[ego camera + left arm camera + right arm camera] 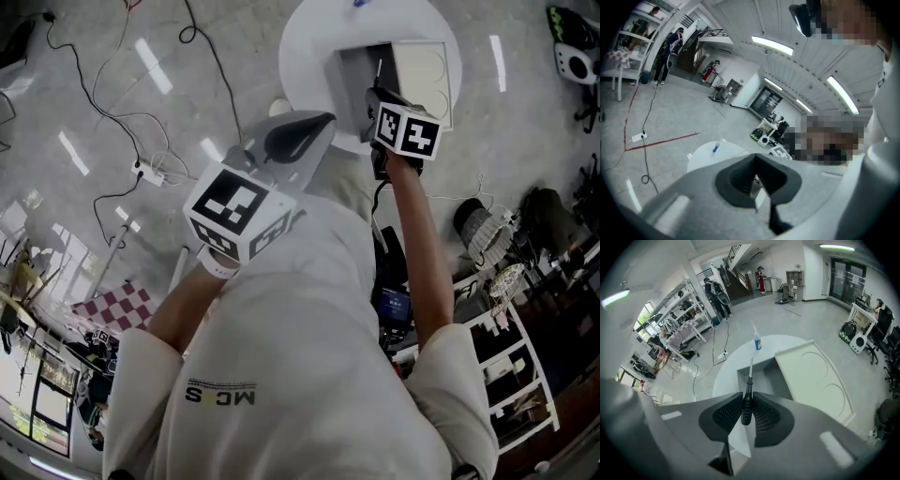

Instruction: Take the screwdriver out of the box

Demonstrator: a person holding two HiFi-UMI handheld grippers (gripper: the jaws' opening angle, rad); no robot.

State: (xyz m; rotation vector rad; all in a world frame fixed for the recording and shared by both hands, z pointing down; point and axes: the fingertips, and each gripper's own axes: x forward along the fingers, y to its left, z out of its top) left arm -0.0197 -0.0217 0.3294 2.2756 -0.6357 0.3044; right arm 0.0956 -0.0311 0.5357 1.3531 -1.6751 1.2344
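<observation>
My right gripper (746, 398) is shut on the black handle of the screwdriver (747, 401). Its thin metal shaft (750, 369) points forward over the open grey box (780, 380). In the head view, the right gripper (379, 94) hangs over that box (354, 80) on the round white table (309, 47), with the screwdriver (379, 71) sticking out ahead. The box's white lid (815, 380) lies open to the right. My left gripper (319, 122) is held back near the person's chest, short of the table, jaws together and holding nothing (755, 161).
A small blue-capped bottle (757, 341) stands at the table's far edge. Cables and a power strip (150, 173) lie on the floor to the left. Shelving (506, 347) and bags crowd the right. People stand far off by the stairs (715, 291).
</observation>
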